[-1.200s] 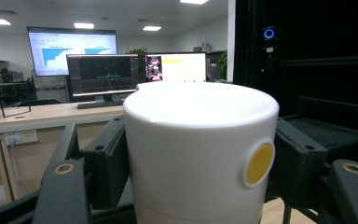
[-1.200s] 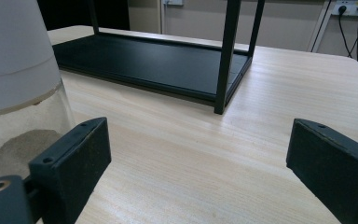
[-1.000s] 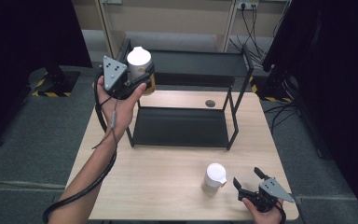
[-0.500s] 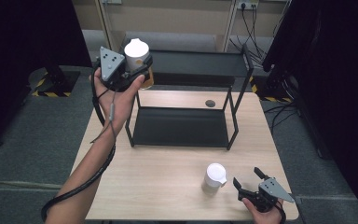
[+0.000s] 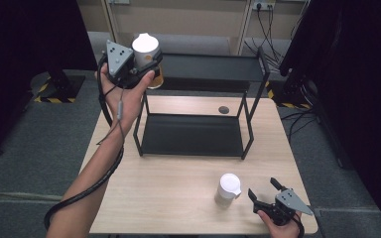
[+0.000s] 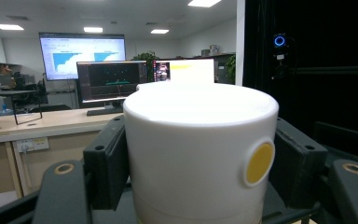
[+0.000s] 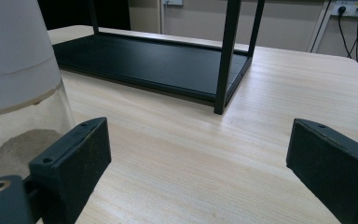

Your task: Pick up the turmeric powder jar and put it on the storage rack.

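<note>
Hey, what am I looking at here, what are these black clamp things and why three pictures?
A person holds a hand-operated gripping tool in each hand; no robot arm is involved. The high view looks down on a wooden table with a black two-level shelf. The other two pictures come from cameras riding on each tool. The left tool, raised near the shelf's top level, is clamped on a white-lidded jar. The right tool rests open on the table beside a second jar, not gripping it.
</note>
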